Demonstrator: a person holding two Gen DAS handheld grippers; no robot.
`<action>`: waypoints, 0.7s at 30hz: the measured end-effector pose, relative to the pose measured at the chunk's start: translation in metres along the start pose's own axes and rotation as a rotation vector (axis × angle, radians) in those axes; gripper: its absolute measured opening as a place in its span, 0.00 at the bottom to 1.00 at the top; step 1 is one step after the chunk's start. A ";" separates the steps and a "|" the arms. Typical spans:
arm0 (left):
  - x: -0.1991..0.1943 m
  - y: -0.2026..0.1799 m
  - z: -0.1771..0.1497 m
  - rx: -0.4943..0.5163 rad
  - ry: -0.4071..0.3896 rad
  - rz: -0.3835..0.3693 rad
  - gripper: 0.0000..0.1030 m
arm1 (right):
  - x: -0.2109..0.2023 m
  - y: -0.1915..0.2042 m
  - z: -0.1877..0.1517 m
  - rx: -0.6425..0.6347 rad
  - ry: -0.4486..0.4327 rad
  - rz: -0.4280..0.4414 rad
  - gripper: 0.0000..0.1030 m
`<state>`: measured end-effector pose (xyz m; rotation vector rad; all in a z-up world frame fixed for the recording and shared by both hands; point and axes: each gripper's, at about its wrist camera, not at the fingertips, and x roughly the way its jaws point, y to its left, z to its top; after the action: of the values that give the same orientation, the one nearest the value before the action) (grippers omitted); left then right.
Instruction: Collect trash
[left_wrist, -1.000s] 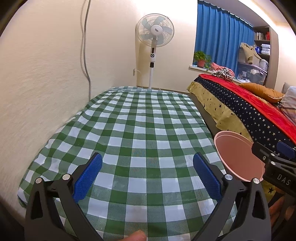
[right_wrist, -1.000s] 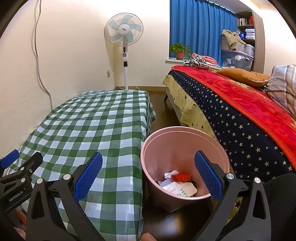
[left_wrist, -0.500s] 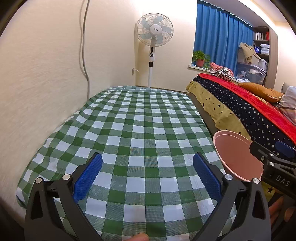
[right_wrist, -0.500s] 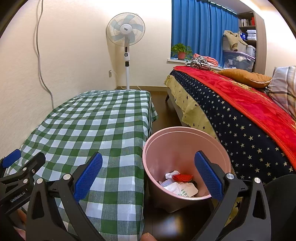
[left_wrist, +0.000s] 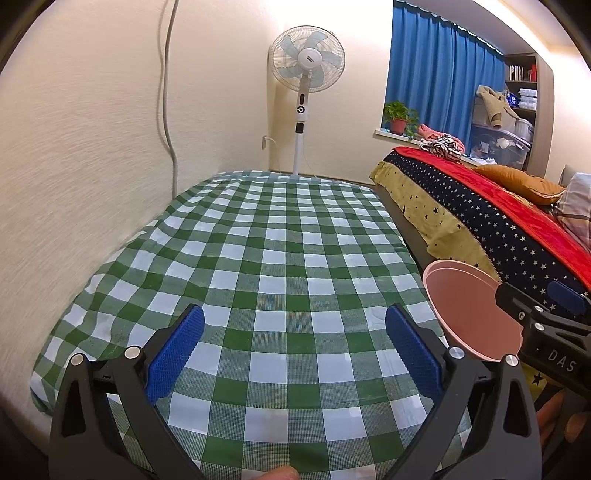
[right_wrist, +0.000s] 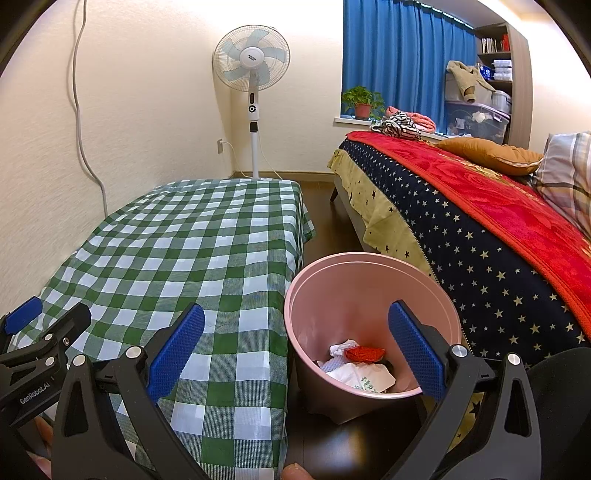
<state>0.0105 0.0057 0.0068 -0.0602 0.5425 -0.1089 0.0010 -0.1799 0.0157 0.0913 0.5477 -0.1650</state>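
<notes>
A pink bin (right_wrist: 369, 269) stands on the dark floor between the checked table (right_wrist: 192, 243) and the bed. Inside it lie white crumpled paper (right_wrist: 360, 374) and a red wrapper (right_wrist: 364, 353). My right gripper (right_wrist: 295, 347) hangs open above the bin's near left rim, with nothing between its blue pads. My left gripper (left_wrist: 294, 350) is open over the near end of the green checked tablecloth (left_wrist: 280, 258), holding nothing. The bin's rim (left_wrist: 469, 291) shows at the right of the left wrist view, partly behind the right gripper's body (left_wrist: 546, 332).
A bed (right_wrist: 480, 221) with a starred cover and red blanket runs along the right. A standing fan (right_wrist: 252, 74) is at the far wall, with a potted plant (right_wrist: 362, 101) on the sill. A cable (right_wrist: 79, 103) hangs down the left wall.
Both views have shifted slightly; the right gripper drifted a little left and back, so the bin sits further right in its view. Both grippers stayed open.
</notes>
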 end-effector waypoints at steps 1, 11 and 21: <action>0.000 0.000 0.000 -0.001 0.001 -0.001 0.92 | 0.000 0.000 0.000 0.000 0.000 0.000 0.95; 0.000 -0.001 -0.001 0.000 0.001 -0.002 0.92 | 0.001 -0.002 0.000 0.001 -0.001 0.000 0.95; 0.000 -0.002 -0.001 0.001 0.001 -0.003 0.92 | 0.001 -0.002 0.000 0.001 -0.001 -0.001 0.95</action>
<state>0.0097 0.0042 0.0065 -0.0600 0.5429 -0.1126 0.0015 -0.1817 0.0152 0.0921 0.5468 -0.1662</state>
